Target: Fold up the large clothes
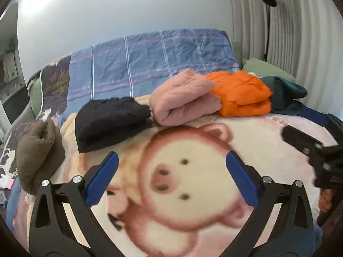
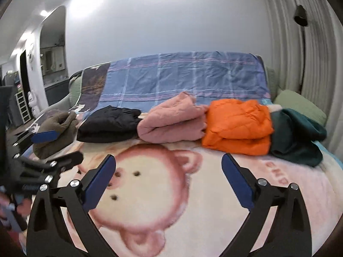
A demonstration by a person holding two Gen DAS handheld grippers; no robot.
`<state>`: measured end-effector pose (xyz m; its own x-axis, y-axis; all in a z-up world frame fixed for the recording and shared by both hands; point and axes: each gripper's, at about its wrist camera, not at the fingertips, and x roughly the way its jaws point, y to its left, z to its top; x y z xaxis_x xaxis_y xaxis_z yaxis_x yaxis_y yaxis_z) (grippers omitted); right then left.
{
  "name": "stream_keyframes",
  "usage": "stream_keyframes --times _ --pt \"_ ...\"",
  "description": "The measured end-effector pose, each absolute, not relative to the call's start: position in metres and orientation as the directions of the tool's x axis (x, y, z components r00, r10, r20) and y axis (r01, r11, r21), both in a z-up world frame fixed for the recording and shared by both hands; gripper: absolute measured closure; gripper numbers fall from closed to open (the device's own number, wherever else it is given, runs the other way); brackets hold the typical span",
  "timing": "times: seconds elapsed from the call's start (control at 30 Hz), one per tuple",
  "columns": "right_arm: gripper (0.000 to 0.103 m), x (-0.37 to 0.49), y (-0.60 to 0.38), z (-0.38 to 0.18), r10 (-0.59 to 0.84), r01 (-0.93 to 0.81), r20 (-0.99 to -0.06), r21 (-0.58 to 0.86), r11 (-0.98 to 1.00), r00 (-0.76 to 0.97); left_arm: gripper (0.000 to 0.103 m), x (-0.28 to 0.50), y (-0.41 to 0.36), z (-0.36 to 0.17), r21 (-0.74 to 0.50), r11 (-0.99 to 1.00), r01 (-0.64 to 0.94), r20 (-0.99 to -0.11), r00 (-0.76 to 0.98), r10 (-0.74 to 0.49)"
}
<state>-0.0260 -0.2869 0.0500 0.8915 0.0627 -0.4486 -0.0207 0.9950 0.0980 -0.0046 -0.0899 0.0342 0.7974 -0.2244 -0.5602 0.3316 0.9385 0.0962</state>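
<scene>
Five folded garments line the far edge of our bear blanket [image 1: 193,192]. Left wrist view: our left gripper [image 1: 171,160] hovers spread wide and empty, brown bundle [image 1: 38,152] nearest, ahead-left. Right wrist view: our right gripper [image 2: 168,162] likewise gapes empty, teal garment [image 2: 298,137] loosest, ahead-right, long axis across.

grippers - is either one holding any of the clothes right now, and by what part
Nothing is held: the left gripper and right gripper are both open above the bear blanket.
</scene>
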Motion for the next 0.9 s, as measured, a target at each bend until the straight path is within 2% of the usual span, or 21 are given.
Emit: stream_keyframes --times 0.13,0.37,0.67,0.9 --pt "0.002 -0.033 -0.302 0.049 0.066 0.014 -0.458 0.169 0.986 0.886 0.002 -0.030 -0.099 0.037 0.139 0.945 0.296 -0.553 0.815 -0.173" --pt "0.002 -0.040 -0.296 0.050 0.066 0.014 -0.461 0.168 0.986 0.885 0.002 -0.042 -0.092 0.037 0.155 0.963 0.222 -0.564 0.820 -0.098" --pt "0.002 -0.041 -0.280 0.050 0.077 -0.003 -0.465 0.159 0.987 0.882 0.002 -0.049 -0.082 0.037 0.154 0.972 0.180 -0.551 0.832 -0.067" --pt "0.002 -0.041 -0.280 0.049 0.068 0.006 -0.469 0.156 0.988 0.881 0.002 -0.049 -0.084 0.038 0.129 0.971 0.203 -0.560 0.823 -0.097"
